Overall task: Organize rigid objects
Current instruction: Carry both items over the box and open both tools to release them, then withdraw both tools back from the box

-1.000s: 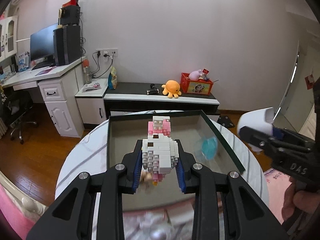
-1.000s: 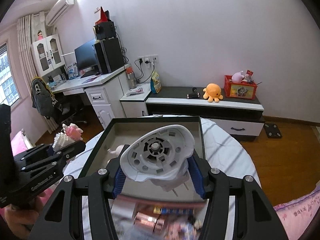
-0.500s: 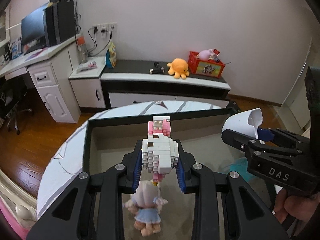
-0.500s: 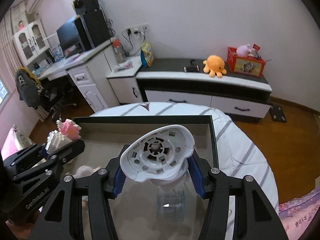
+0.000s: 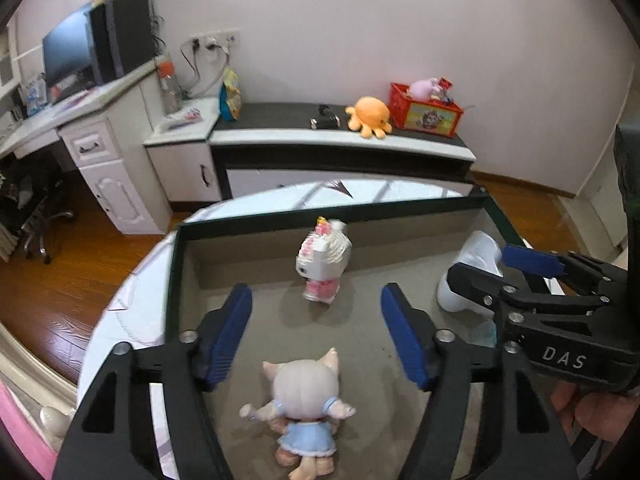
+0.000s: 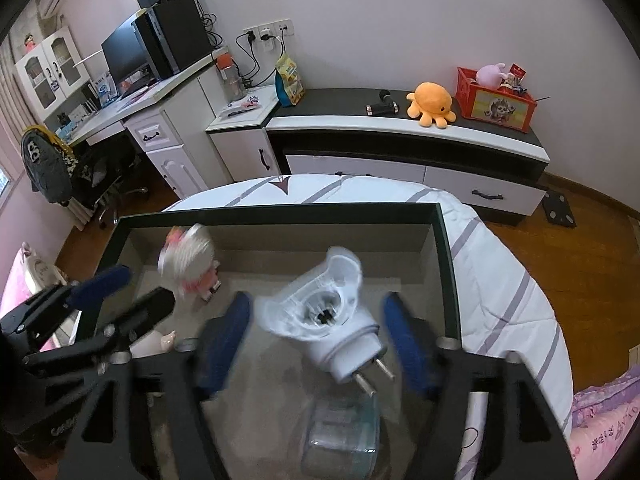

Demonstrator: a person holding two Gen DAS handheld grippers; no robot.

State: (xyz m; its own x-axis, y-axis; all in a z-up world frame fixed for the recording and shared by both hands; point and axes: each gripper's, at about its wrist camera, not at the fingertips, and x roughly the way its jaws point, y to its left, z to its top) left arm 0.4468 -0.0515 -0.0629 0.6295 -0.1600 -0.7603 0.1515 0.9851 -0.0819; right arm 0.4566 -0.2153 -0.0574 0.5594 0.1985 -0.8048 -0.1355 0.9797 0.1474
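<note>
I see a round worktop [image 6: 516, 280] under a white striped cover, and on it a large dark-rimmed box [image 5: 328, 216] with a grey floor, which takes up most of both views.

My left tool [image 5: 316, 332] stands over the near left part of the box with its blue pads spread wide and nothing between them. The white and pink brick figure [image 5: 323, 262] is beyond its fingertips, toward the far wall of the box, tilted and blurred; I cannot tell whether it rests on the floor of the box. In the right wrist view the same figure [image 6: 190, 262] shows near the far left corner.

My right tool [image 6: 316, 340] is likewise spread, its pads clear of the white plug-in device [image 6: 324, 316] on both sides. The device sits between the pads, tilted, with its two metal prongs pointing toward the near right; it is blurred, and I cannot tell if it touches the box floor. From the left wrist view the device [image 5: 472, 276] lies near the right wall of the box.

A clear plastic container [image 6: 344, 436] lies directly below the device, at the near edge. A small doll in a blue dress [image 5: 306, 404] stands between the left tool's arms, near the front edge, back toward the camera.
</note>
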